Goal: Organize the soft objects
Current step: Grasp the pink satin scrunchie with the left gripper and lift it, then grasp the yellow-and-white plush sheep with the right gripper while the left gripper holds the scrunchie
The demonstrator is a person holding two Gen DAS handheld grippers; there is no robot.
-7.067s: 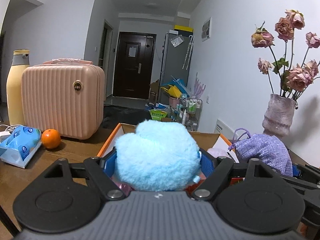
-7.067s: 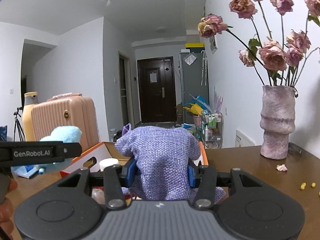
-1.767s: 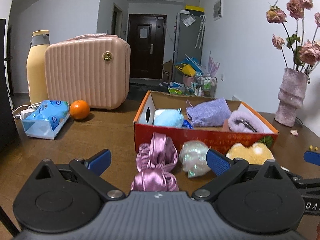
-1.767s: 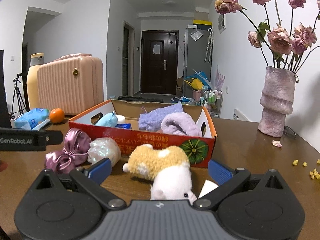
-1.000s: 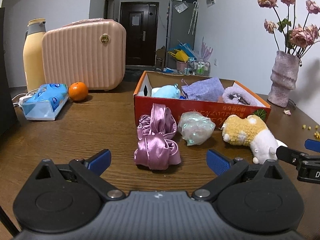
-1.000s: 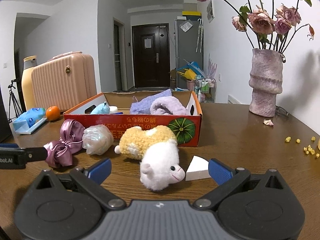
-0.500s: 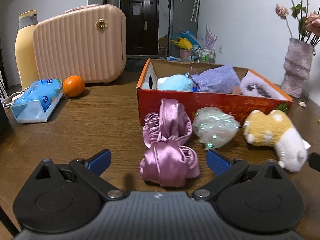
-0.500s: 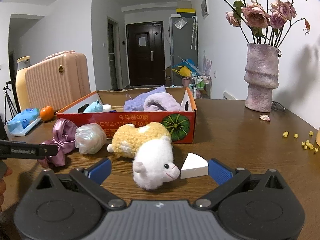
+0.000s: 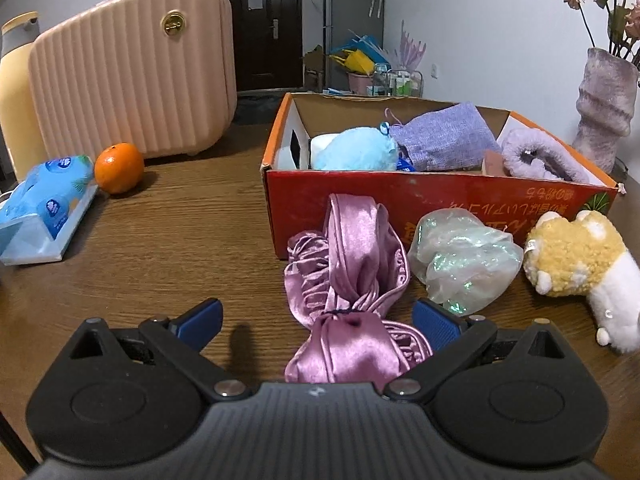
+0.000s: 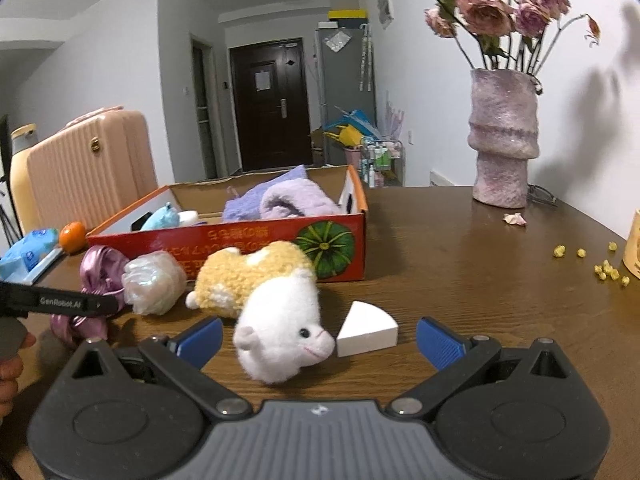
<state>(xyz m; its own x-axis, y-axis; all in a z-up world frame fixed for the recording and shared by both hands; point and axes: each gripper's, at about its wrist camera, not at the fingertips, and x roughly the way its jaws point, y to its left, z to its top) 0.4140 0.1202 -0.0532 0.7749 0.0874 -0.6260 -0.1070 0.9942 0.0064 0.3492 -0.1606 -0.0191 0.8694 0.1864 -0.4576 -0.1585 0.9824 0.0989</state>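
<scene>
Both tools are advancing on the items lying outside the box (image 9: 420, 200).
Left tool (image 9: 318, 320), spread wide, is straddling the satin scrunchie (image 9: 352, 280) on the worktop (image 9: 160, 248); right tool (image 10: 318, 338), also released, is bracketing the plush toy (image 10: 276, 320) for boxing.

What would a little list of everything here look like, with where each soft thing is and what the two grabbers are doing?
box: orange box on the table
in box: blue plush, purple pouch, lilac towel
outside box, in front: pink scrunchie, shiny ball, yellow plush, white wedge
left gripper: open, straddling the scrunchie
right gripper: open, around the plush's white head
also there: suitcase, orange, tissues, vase
</scene>
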